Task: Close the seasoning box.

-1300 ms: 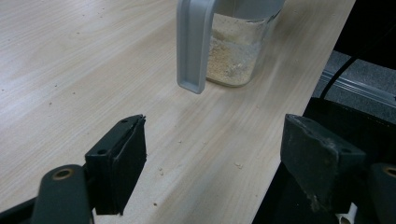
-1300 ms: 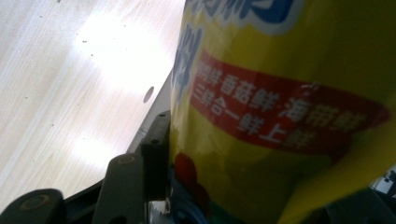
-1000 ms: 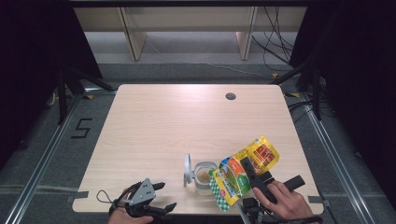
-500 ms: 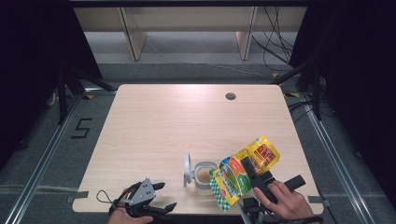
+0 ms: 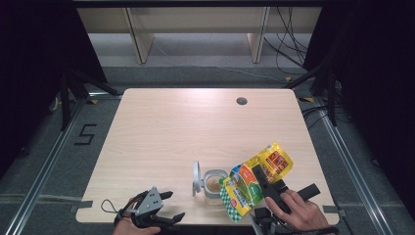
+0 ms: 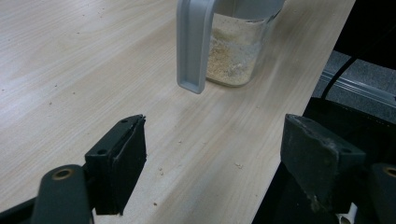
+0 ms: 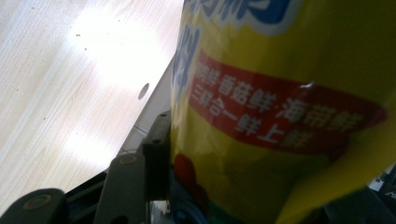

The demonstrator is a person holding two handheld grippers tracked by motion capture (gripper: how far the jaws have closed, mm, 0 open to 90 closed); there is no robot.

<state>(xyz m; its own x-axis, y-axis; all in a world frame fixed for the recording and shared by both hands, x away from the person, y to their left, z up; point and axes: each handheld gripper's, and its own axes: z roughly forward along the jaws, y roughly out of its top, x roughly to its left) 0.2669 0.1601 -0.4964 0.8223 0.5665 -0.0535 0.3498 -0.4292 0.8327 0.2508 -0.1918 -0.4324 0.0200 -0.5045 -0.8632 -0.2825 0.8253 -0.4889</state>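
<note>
Right claw (image 5: 260, 177) pinches a yellow pouch (image 5: 257, 175) tilted over the open jar (image 5: 214, 184) at the tabletop's (image 5: 195, 127) near edge, while left claw (image 5: 169, 205), spread, rests near-left.

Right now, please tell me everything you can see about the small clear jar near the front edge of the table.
The jar is small, clear and looks like glass or plastic. It stands upright and open on the wooden table, partly filled with pale beige powder. Its grey lid is swung up at its left side. The yellow-green bag tilts towards its mouth from the right.
</note>
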